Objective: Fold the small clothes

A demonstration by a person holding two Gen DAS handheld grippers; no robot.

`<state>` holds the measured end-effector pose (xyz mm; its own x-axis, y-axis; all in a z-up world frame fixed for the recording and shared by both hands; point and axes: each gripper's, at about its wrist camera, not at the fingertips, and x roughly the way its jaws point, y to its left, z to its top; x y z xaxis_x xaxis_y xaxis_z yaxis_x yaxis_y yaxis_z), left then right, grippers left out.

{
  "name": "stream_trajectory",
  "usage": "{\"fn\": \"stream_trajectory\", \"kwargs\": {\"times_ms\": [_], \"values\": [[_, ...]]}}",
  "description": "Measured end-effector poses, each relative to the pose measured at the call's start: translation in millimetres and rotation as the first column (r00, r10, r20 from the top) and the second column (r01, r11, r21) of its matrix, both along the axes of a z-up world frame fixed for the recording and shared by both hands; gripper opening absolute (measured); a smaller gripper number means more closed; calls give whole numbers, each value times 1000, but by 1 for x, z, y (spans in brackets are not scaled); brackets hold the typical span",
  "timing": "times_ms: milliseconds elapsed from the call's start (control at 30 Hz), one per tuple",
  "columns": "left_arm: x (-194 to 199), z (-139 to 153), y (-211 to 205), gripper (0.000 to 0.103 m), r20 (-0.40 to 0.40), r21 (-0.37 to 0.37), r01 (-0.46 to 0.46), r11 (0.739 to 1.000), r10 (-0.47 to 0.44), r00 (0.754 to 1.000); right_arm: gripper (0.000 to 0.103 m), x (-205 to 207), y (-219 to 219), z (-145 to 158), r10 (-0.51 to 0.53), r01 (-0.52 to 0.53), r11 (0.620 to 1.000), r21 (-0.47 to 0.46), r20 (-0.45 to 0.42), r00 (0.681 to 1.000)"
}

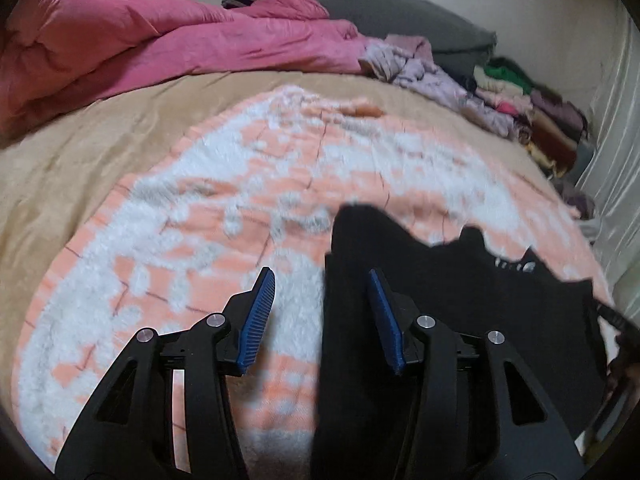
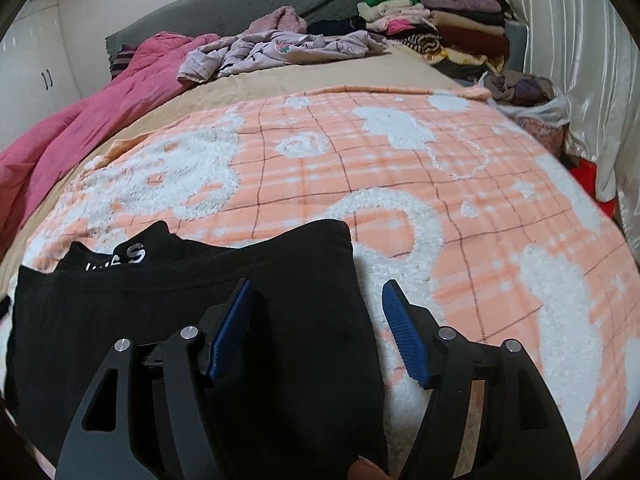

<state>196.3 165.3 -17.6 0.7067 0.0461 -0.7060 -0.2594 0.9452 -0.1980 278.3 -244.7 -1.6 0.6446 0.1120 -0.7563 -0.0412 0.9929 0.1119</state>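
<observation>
A black garment (image 1: 460, 320) lies flat on an orange-and-white fluffy blanket (image 1: 200, 220). In the left wrist view my left gripper (image 1: 321, 273) is open and hovers over the garment's left edge. One blue pad (image 1: 258, 316) is above the blanket and the other is above the black cloth. In the right wrist view the same black garment (image 2: 180, 312) shows white lettering near its far edge. My right gripper (image 2: 317, 283) is open above its right side, with the cloth's edge running under the gap. No pad presses on the cloth.
A crumpled pink duvet (image 2: 60, 132) lies at the far left of the bed. Lilac clothes (image 2: 272, 50) and a stack of folded clothes (image 2: 440, 28) sit at the head end by a grey headboard (image 2: 240, 4). A white curtain (image 2: 580, 60) hangs on the right.
</observation>
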Motion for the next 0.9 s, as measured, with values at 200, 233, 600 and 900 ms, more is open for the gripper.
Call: {"fn": "stream_trajectory", "kwargs": {"times_ms": [200, 233, 600, 900], "values": [[3, -13, -9, 35, -54, 10, 65, 998, -65, 996, 24, 3, -9, -7, 12, -10, 995, 96, -23, 1000], [3, -12, -11, 16, -51, 16, 79, 997, -78, 996, 20, 2, -8, -5, 20, -19, 995, 95, -12, 1000], [-12, 11, -14, 2, 54, 55, 59, 997, -62, 997, 9, -11, -4, 32, 39, -50, 995, 81, 143, 989], [2, -17, -6, 3, -38, 62, 28, 998, -26, 999, 17, 4, -3, -3, -17, 16, 1000, 14, 28, 999]]}}
